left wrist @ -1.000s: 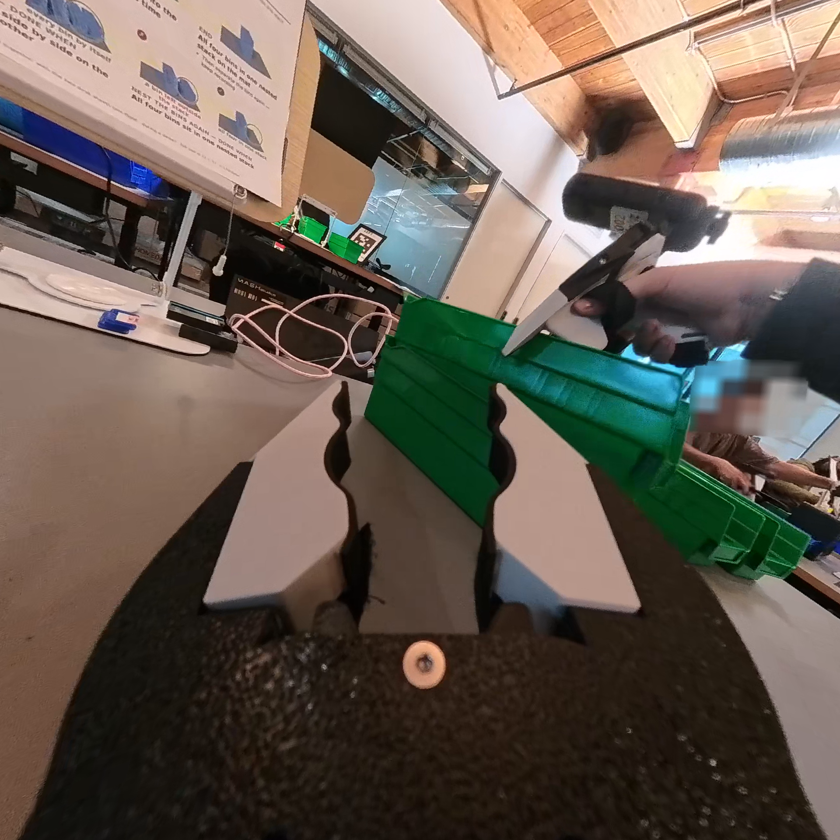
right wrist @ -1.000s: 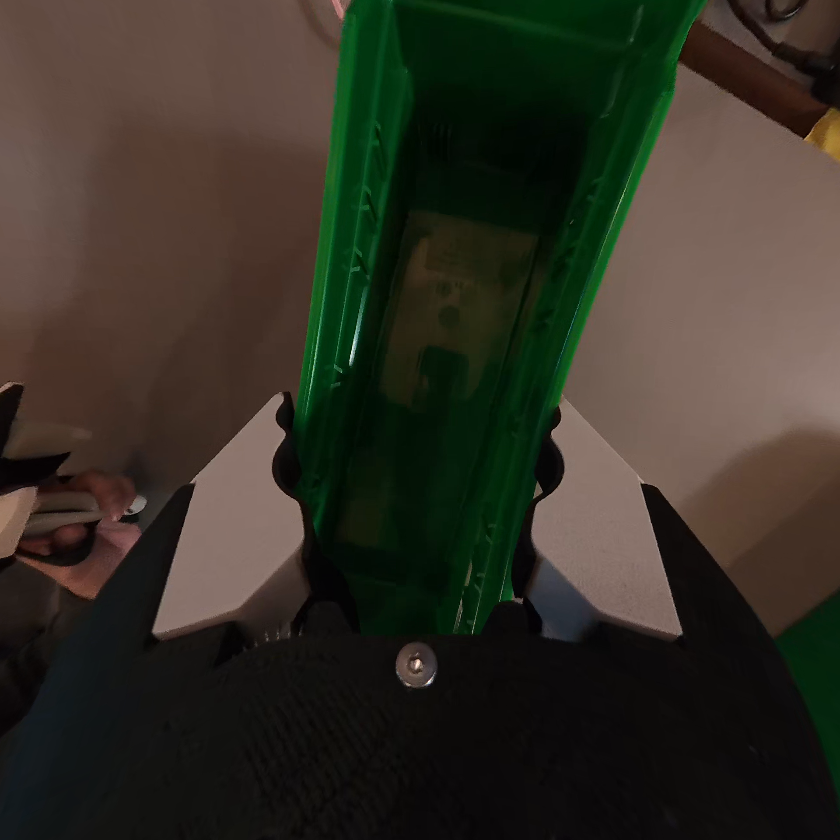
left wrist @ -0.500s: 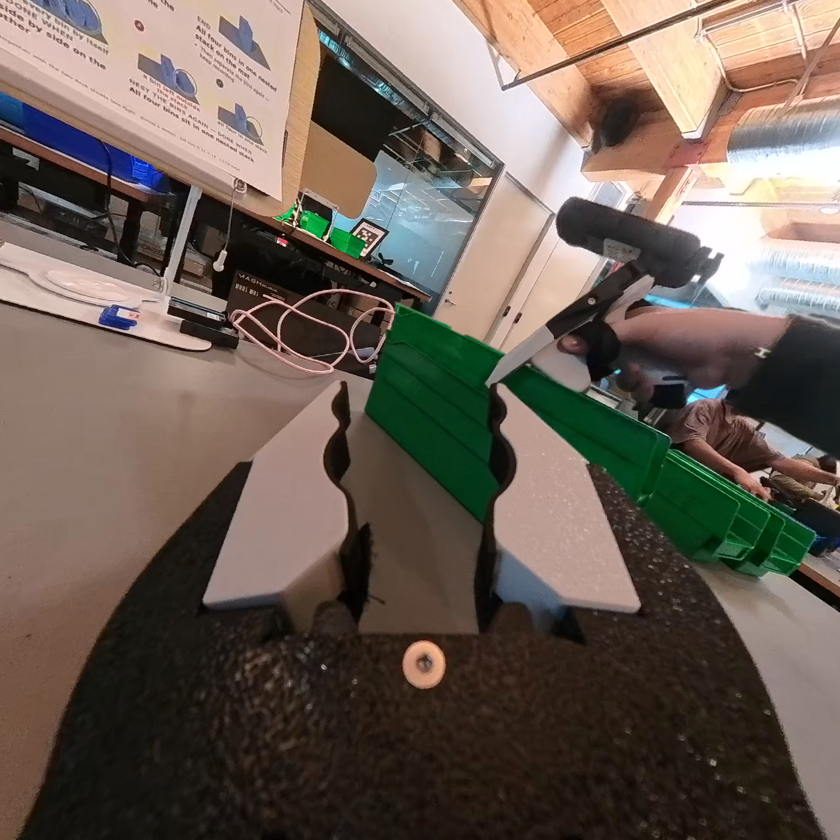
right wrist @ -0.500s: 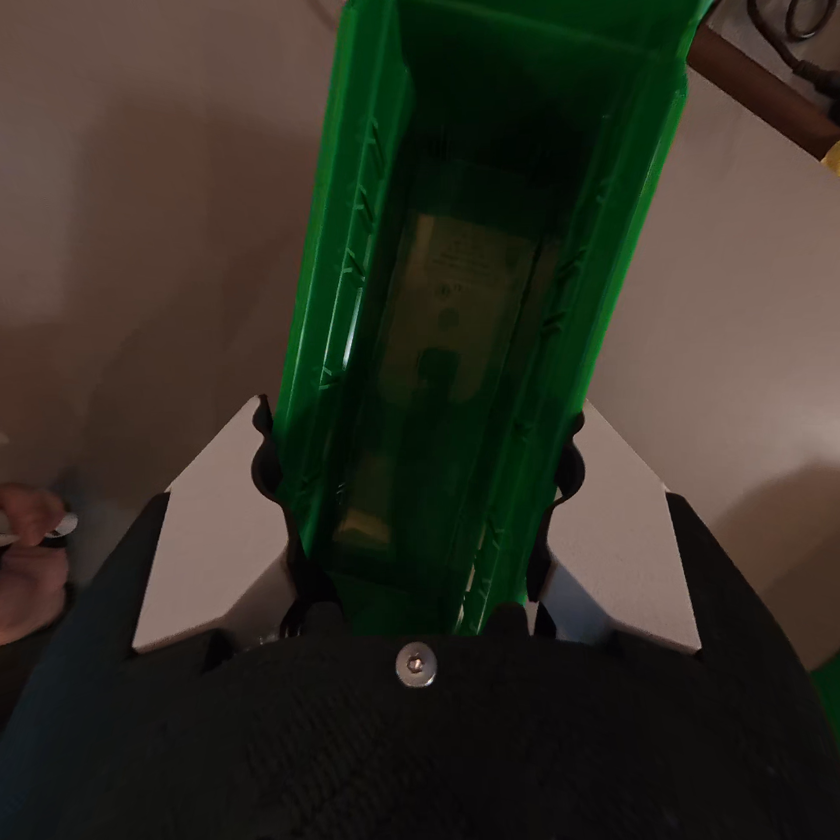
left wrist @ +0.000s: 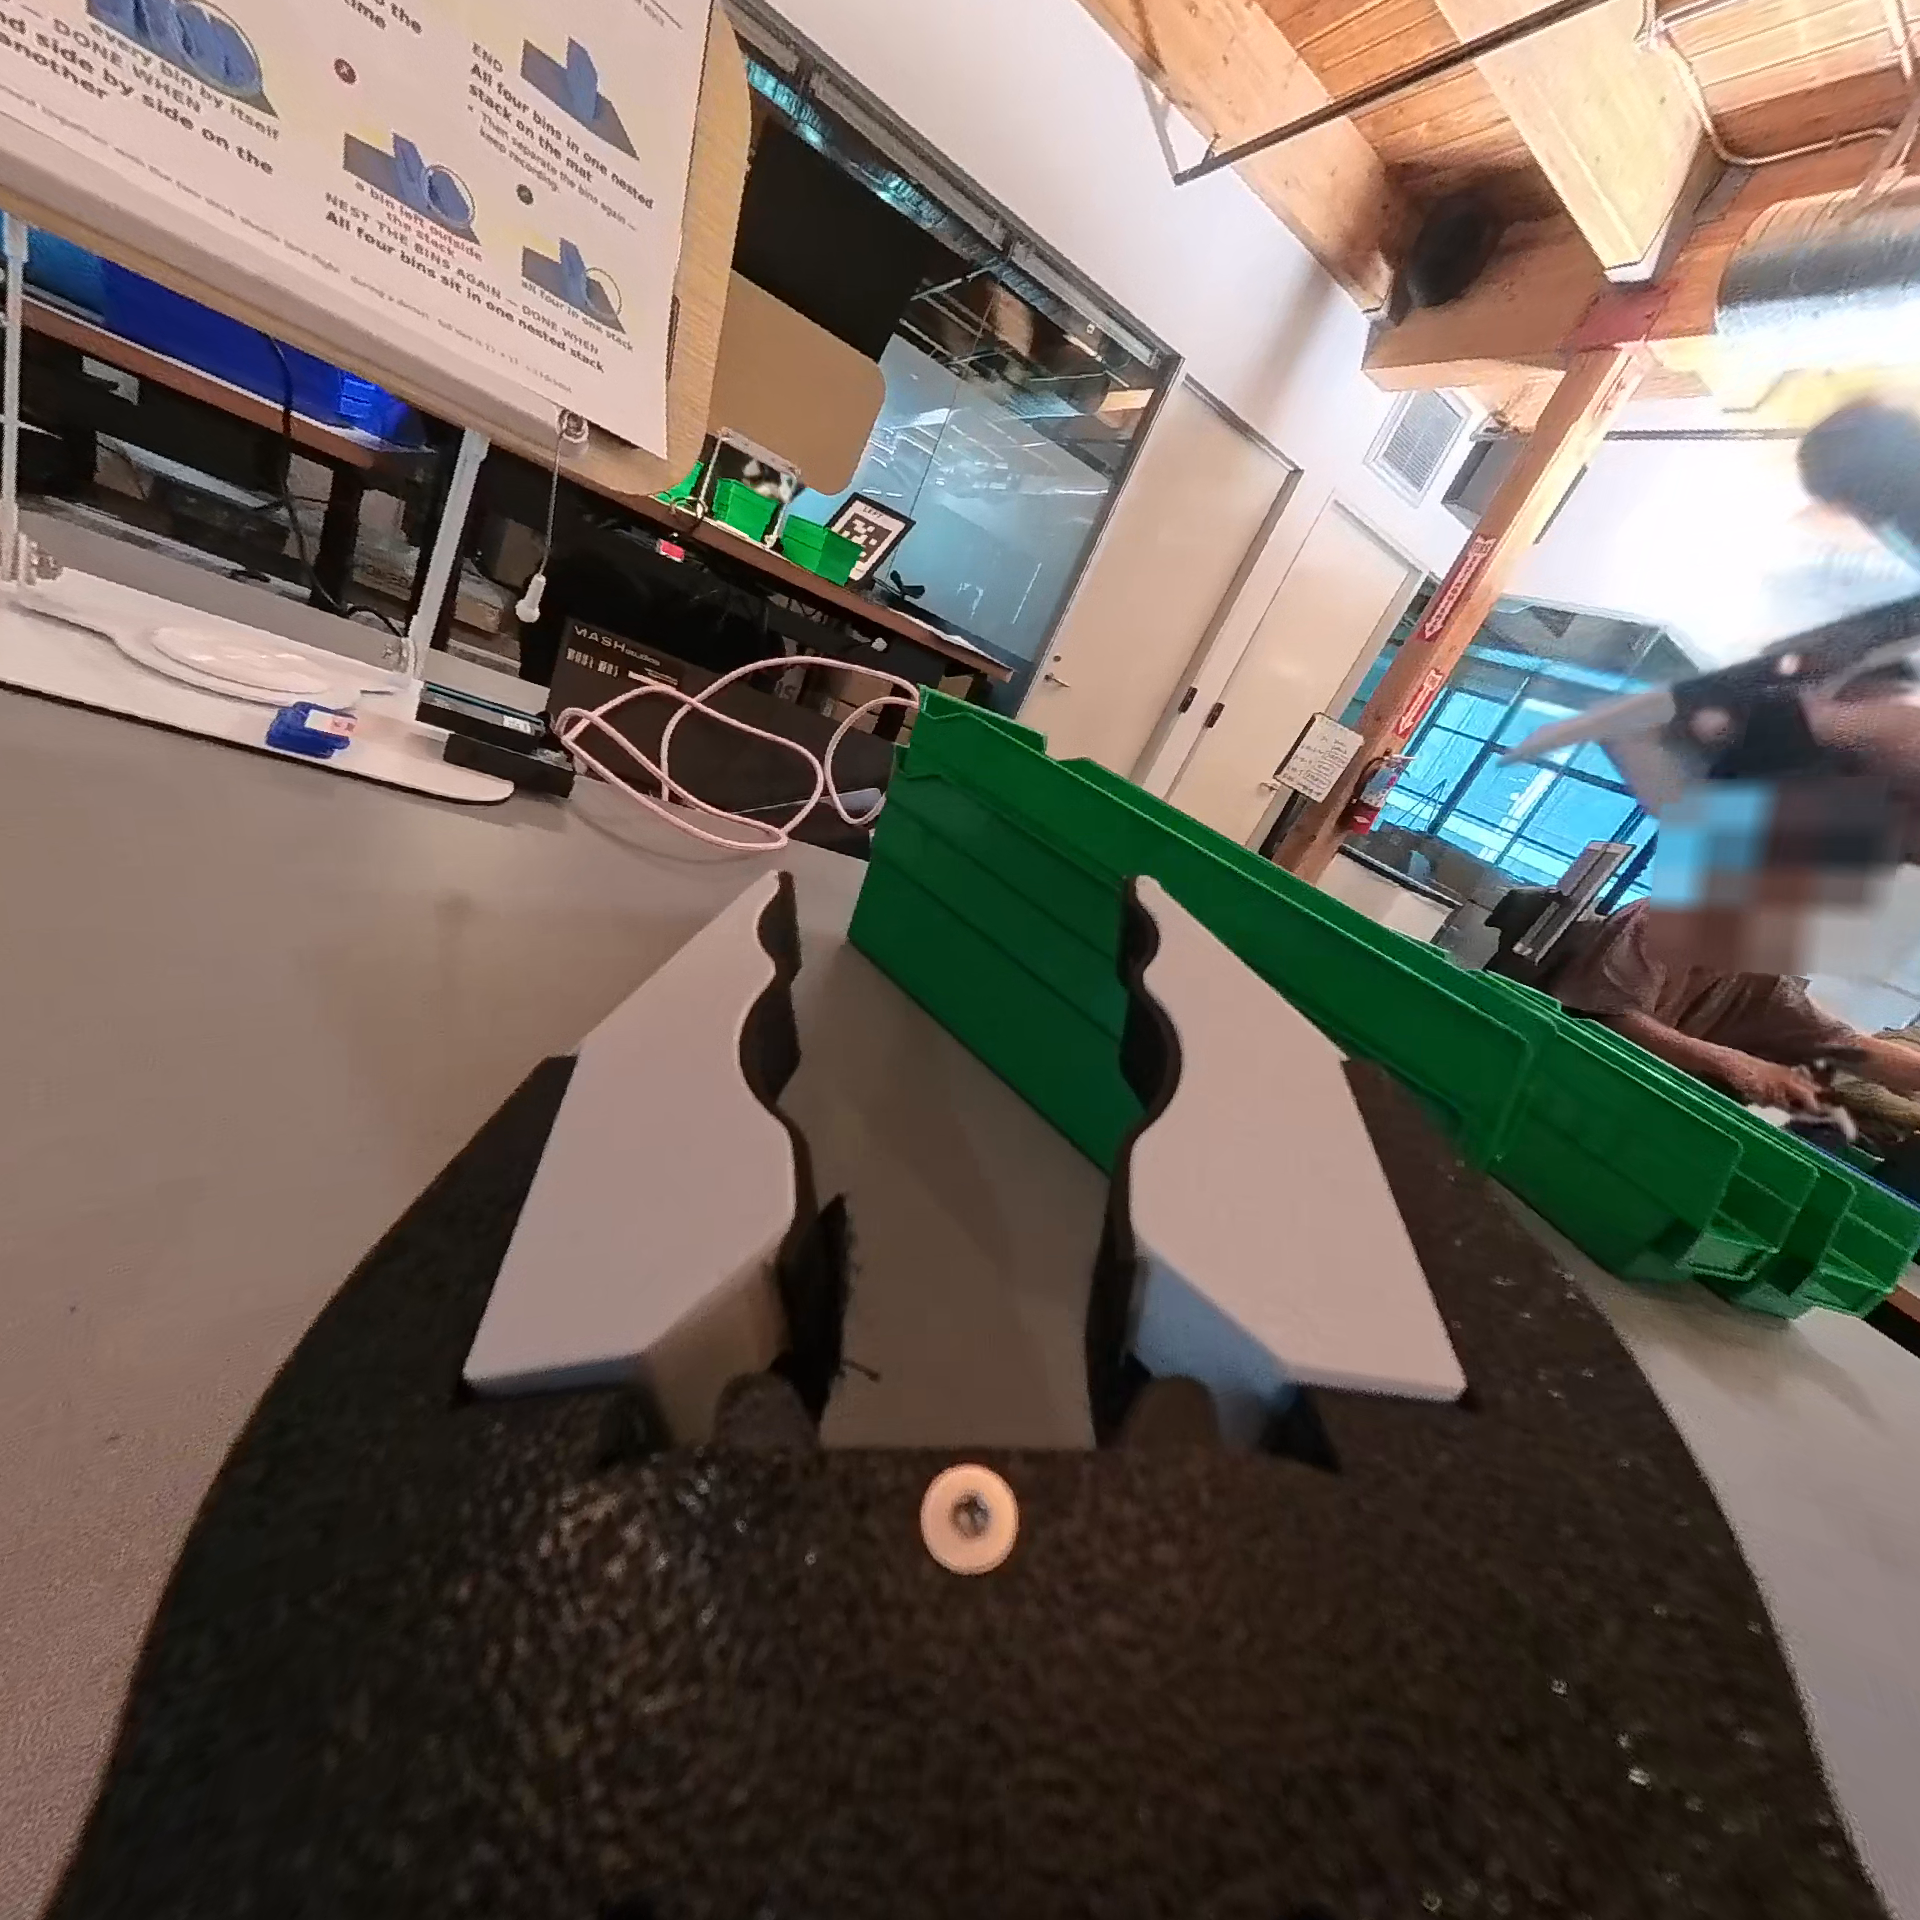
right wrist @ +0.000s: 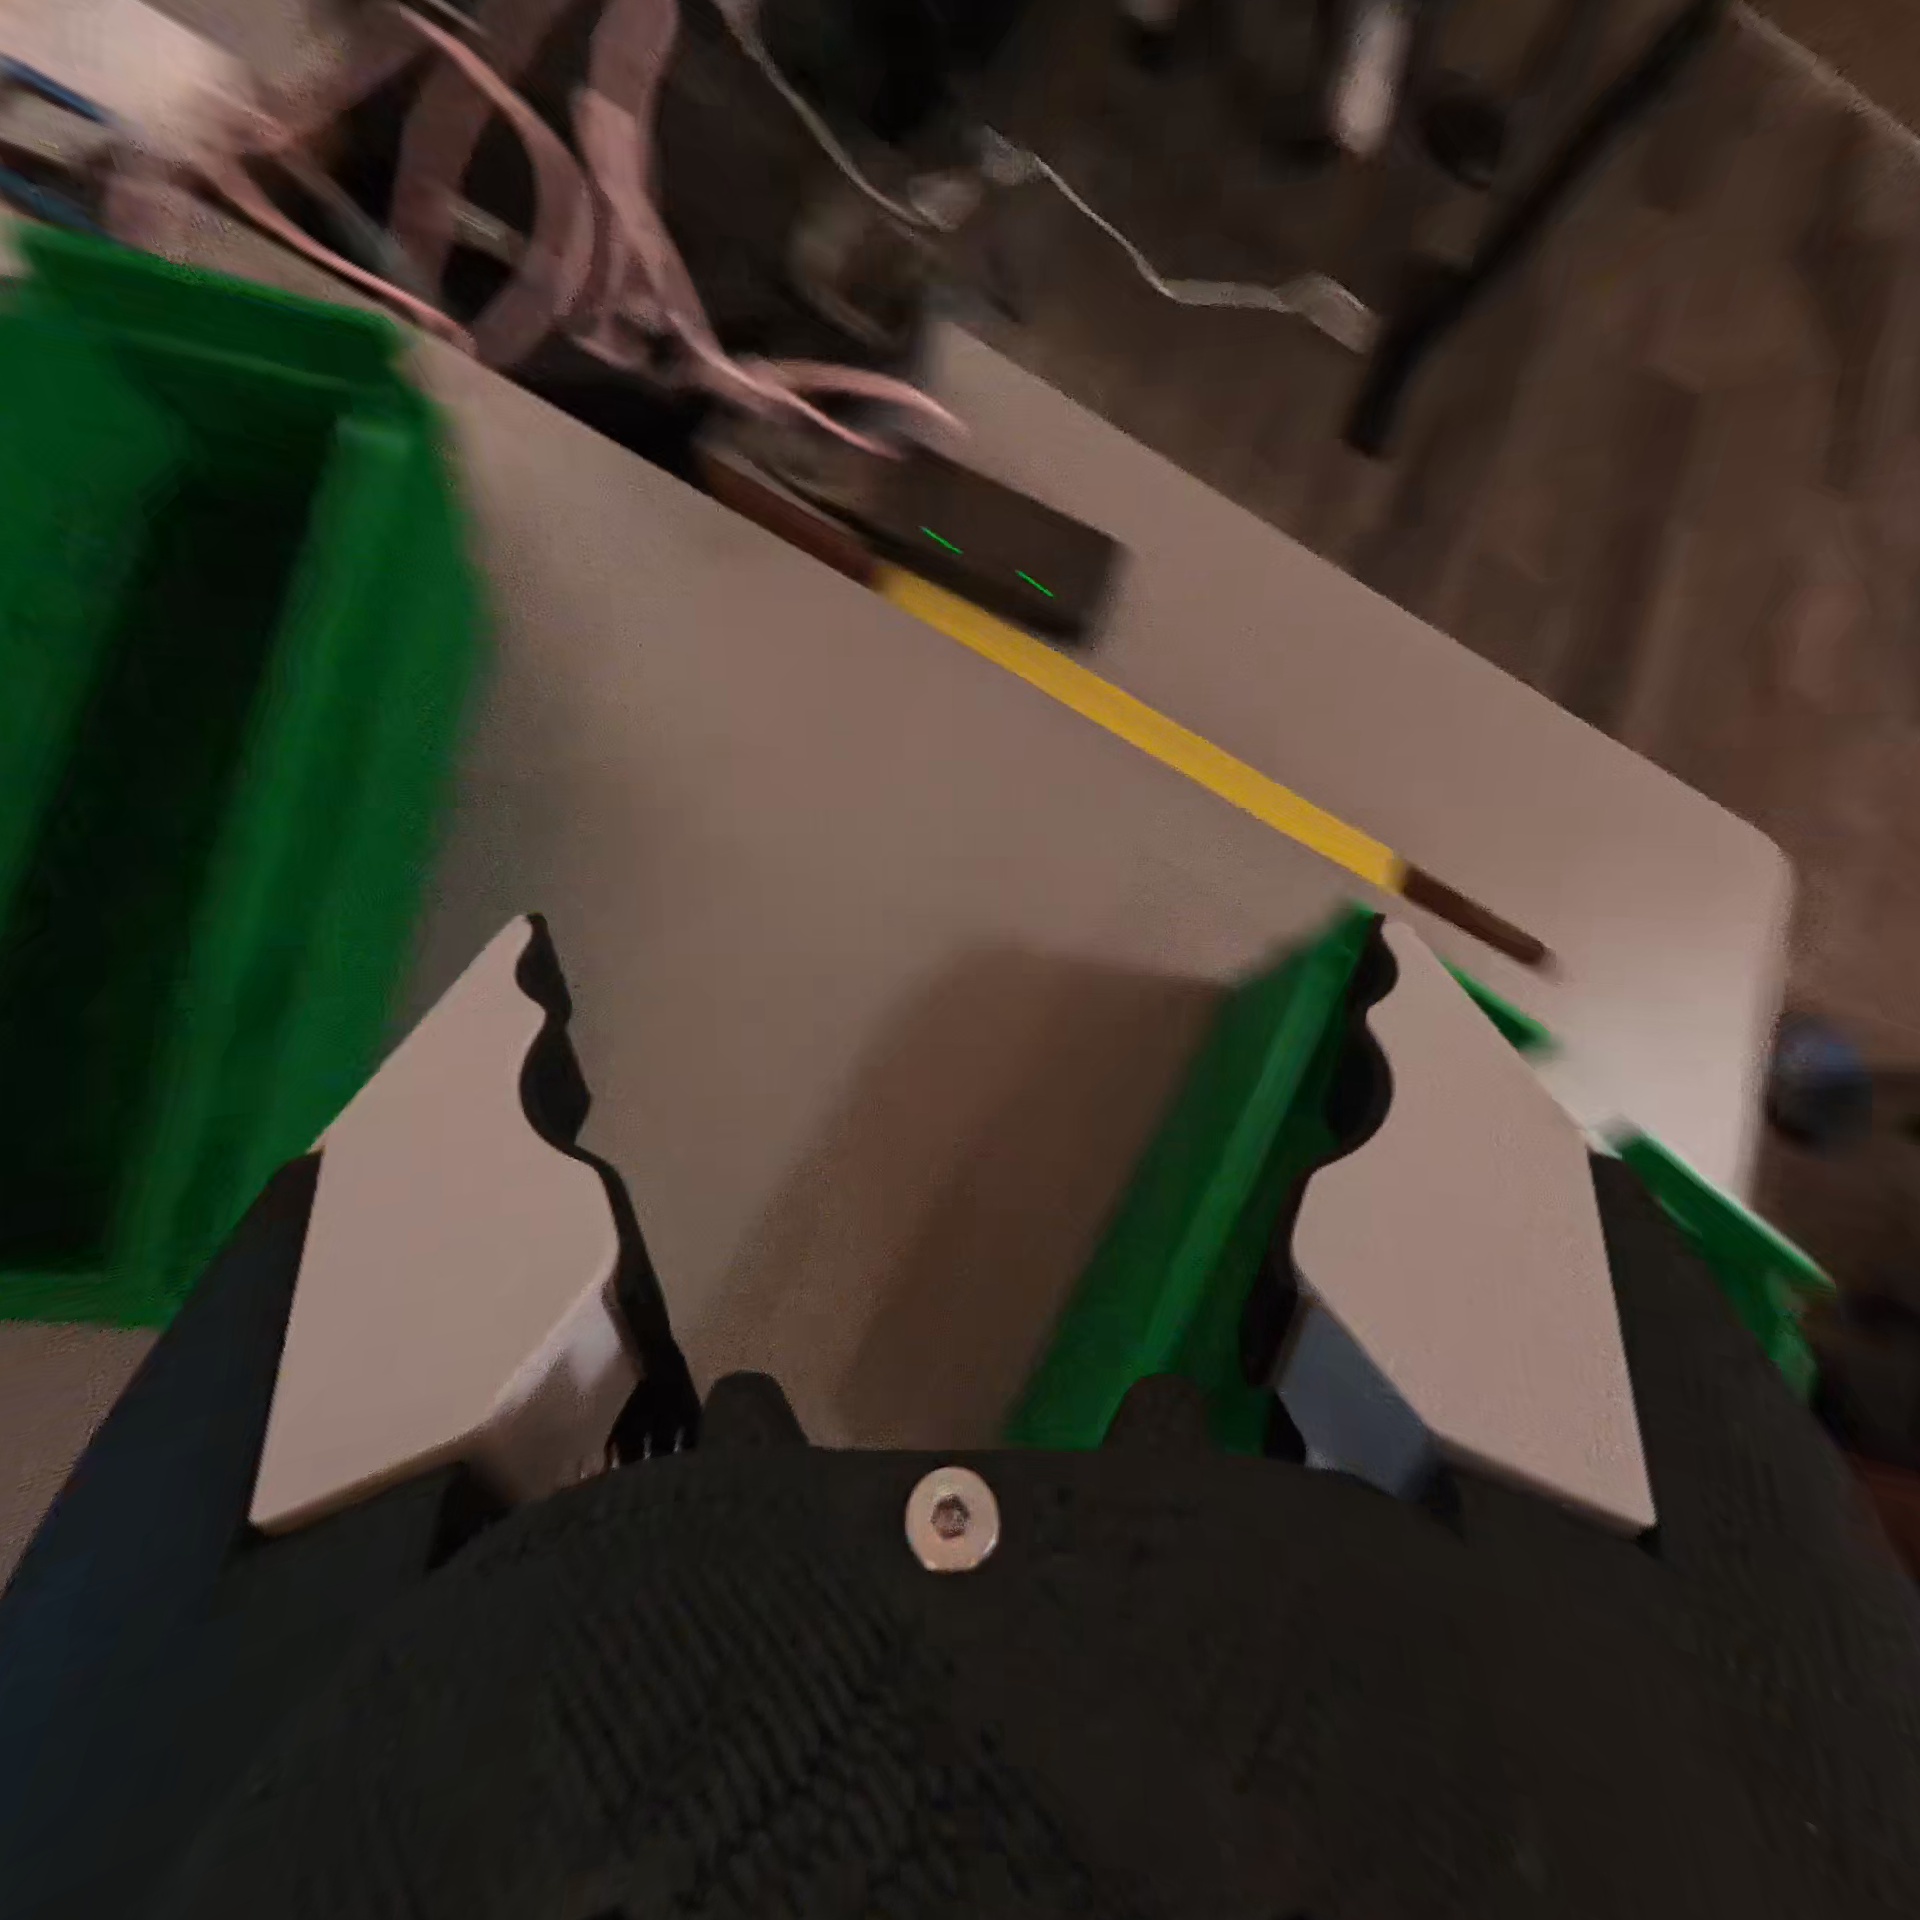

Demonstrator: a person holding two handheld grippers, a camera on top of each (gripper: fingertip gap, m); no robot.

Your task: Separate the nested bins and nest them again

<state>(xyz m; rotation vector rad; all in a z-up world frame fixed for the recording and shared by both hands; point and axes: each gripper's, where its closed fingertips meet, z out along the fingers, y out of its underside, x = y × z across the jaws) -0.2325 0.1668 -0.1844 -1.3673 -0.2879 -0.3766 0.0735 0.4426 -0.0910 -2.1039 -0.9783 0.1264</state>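
Our right tool (right wrist: 956, 1049) is wide apart now, off the bin (right wrist: 197, 748).
We set it down alone; left tool (left wrist: 956, 1039) waits apart too.

- I'm looking into a workshop-like lab: exposed wooden ceiling beams (left wrist: 1538, 135), a metal duct (left wrist: 1829, 260).
- Glass partitions (left wrist: 997, 488), worktables, an instruction poster (left wrist: 343, 177) and loose cables (left wrist: 727, 758) on my grey table (left wrist: 260, 987).

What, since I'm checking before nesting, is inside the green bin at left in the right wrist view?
Only dark green inner walls show inside the green bin; nothing loose is visible. Blur and shadow hide its floor.
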